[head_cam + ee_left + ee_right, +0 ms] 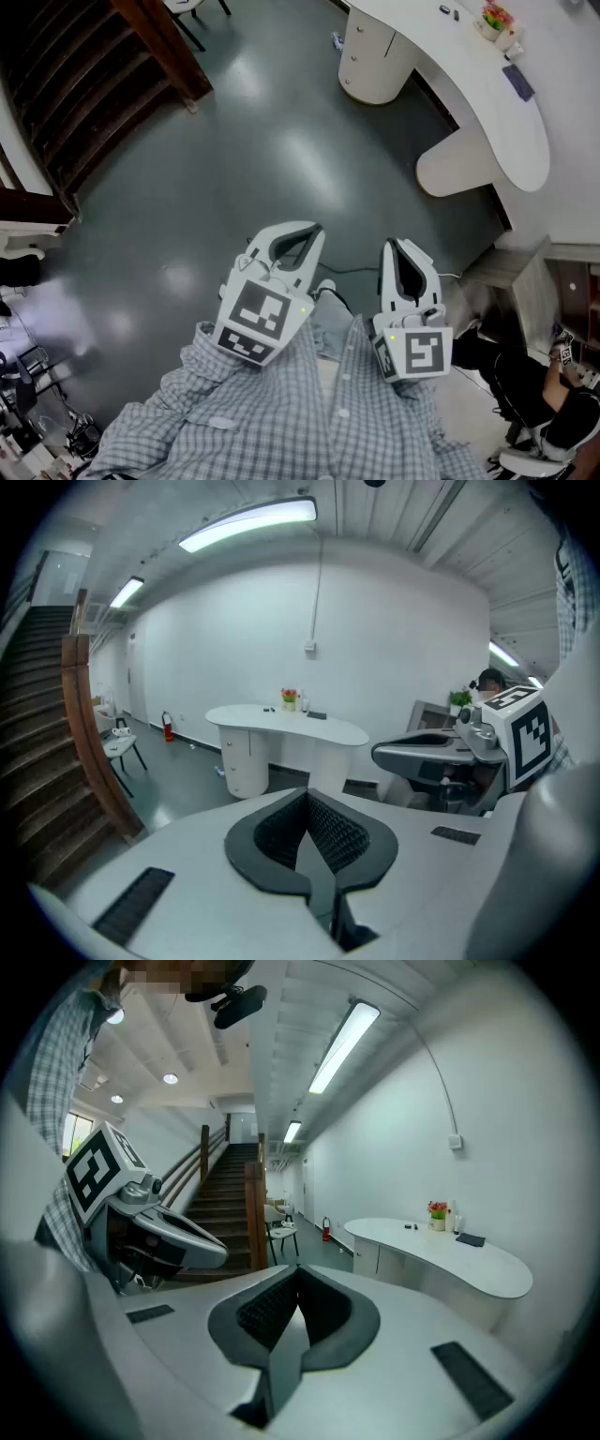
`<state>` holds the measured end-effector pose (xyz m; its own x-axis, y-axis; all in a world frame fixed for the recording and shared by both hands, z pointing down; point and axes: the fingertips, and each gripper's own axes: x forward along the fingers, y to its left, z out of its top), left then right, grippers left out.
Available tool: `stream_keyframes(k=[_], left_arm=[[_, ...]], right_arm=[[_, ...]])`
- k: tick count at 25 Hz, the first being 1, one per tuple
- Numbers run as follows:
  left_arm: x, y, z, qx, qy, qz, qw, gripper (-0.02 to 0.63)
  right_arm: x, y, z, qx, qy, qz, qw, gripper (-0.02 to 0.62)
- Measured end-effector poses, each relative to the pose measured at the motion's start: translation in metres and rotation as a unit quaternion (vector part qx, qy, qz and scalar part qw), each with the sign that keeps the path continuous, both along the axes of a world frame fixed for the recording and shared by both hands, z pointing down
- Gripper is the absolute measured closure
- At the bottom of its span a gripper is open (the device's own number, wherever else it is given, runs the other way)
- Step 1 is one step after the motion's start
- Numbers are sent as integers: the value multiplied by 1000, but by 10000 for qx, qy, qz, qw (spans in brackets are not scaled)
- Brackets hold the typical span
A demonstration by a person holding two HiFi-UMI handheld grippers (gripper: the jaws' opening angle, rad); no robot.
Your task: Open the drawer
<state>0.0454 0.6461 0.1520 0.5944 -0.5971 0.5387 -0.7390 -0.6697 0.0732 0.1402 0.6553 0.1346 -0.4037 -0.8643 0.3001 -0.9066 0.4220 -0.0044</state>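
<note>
Wooden stairs (89, 80) climb away at the far left, well off the left gripper's outer side, with grey floor (234, 169) spreading between them and both tools. Held low in front of the person's checked shirt (281, 422), the left gripper (306, 234) tips somewhat downward. Its jaws are fully together, the ribbed black pads meeting along one seam, and they touch only each other, with nothing between them. Just to its right, side by side but apart from it, the right gripper (394, 249) points a little less steeply. Its own view shows its jaws likewise closed pad to pad with nothing caught in them.

Ahead of the grippers, and off to the right of the right one, stands a white curved desk (487, 112). The drawer unit (370, 61) — a rounded white pedestal under the desk's far end — sits well apart from both pairs of jaws, across open floor. From the left gripper it lies nearly straight ahead, just left of the jaw line; from the right gripper it lies ahead and a little to the right. Its fronts look flush — shut. On the desktop beyond it are a small pot of flowers (495, 17) and a dark flat object (517, 82). Farther right, past the right gripper's outer side, a seated person (534, 394) in dark clothes is partly in view.
</note>
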Motion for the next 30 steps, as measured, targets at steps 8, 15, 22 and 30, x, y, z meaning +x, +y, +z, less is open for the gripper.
stream_keyframes(k=[8, 15, 22, 30], left_arm=[[0, 2, 1, 1, 2, 32, 10000, 607], [1, 4, -1, 7, -5, 54, 10000, 607], [-4, 5, -3, 52, 10, 130, 9999, 607], [-31, 15, -1, 96, 38, 181, 9998, 607]], right_arm=[[-3, 1, 1, 9, 1, -16, 10000, 588], [-3, 3, -2, 8, -101, -12, 9999, 587], [-13, 5, -4, 85, 24, -34, 10000, 587], [-35, 16, -3, 122, -23, 114, 9999, 587]])
